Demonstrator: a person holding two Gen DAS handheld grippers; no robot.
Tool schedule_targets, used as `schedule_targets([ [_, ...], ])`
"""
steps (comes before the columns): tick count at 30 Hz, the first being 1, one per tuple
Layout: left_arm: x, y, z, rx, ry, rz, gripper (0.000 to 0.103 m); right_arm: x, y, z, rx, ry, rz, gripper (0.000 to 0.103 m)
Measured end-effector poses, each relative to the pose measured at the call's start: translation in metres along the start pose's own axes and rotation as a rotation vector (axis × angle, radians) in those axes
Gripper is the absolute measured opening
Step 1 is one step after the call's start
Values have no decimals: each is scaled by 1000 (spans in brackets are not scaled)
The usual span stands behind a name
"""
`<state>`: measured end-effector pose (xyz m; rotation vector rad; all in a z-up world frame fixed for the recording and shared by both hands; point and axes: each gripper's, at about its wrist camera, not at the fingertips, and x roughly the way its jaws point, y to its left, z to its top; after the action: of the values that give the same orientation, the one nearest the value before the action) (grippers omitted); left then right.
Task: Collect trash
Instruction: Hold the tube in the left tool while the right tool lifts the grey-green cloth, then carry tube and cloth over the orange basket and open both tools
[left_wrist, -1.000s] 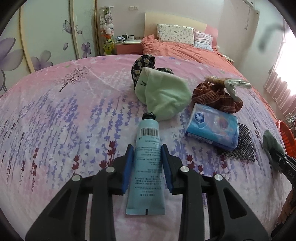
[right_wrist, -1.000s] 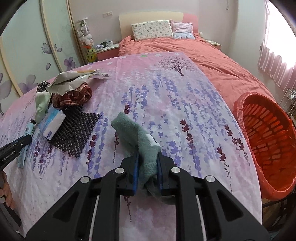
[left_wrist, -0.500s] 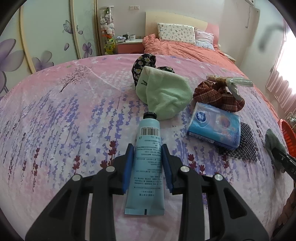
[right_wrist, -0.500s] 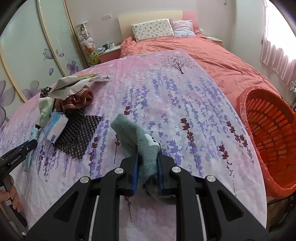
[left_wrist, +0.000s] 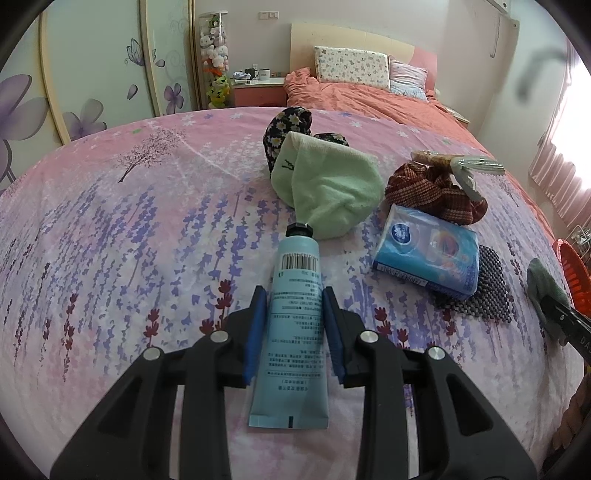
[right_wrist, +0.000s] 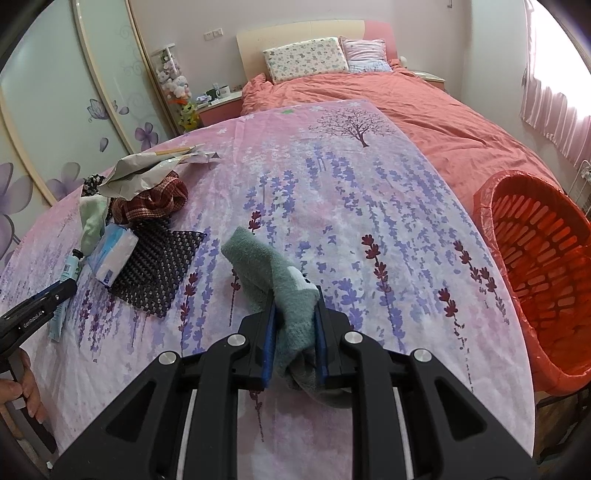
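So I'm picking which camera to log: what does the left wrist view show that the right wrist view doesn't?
Only the left wrist view shows the barcode and print on the blue tube that the left tool grips. Only the right wrist view shows the whole orange basket and the right tool clamped on the grey-green cloth. Both show the tissue pack on the black mesh mat.

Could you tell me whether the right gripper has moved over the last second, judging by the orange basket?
Yes. The right gripper, shut on the grey-green cloth, has shifted slightly towards the headboard end: the orange basket now sits lower in its view.
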<state>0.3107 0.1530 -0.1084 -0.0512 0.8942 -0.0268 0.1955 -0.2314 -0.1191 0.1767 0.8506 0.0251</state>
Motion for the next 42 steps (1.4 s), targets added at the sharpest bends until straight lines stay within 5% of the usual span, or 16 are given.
schedule_targets([
  [10,4,-6,6,33,0,-18,37,2,13,1,-61,3,-3,35],
  [11,5,-6,6,33,-1,-15,29,3,14,1,-64,3,-5,34],
  [14,5,-6,8,33,-5,-36,28,3,9,2,-45,7,33,11],
  [27,-35,-24,-3,71,-75,-41,28,-52,-23,1,5,-105,73,9],
  [42,-113,-149,1,199,-188,-239,28,-118,-97,1,121,-237,-4,9],
])
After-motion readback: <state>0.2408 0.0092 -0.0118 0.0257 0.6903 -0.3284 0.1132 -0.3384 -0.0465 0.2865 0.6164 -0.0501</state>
